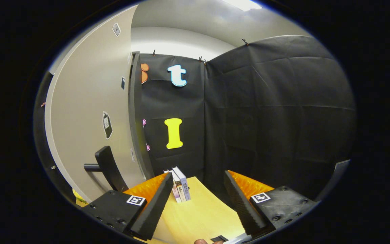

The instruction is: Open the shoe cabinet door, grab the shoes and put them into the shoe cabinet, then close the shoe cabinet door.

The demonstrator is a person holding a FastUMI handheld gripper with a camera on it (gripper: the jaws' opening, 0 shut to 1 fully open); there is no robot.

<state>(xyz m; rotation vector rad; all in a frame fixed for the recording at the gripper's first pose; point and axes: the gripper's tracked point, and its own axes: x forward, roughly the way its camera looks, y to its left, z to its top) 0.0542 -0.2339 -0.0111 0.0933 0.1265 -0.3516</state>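
Black cloth is closing off the booth behind a yellow tabletop (198, 217), and over that tabletop the gripper (198, 200) is hovering with its fingers (154, 206) spread wide and nothing between them. Just ahead of the fingers, a few thin books (180, 184) are standing upright near the far edge of the tabletop. Out to the left, beyond the left finger, the shoe cabinet door (86, 112) is showing as a tall pale panel, with a few small stickers on its face and its dark edge turned toward the cloth wall; whether it is standing ajar or flush I cannot tell. Low on it, a black handle (108, 167) is sticking out on a short stem, slanted rather than upright. That handle is looking like the right place to take hold: a rigid bar, likely smooth and a little slippery against the ribbed finger pads, so both fingers should be closing across its thickness near the middle, away from the stem. A door of this kind will probably be light but stiff, swinging on a fixed arc, so the pull should be following that arc rather than dragging straight back. At the near edge, between the finger bases, a fingertip (201, 241) of the person is just peeking in.
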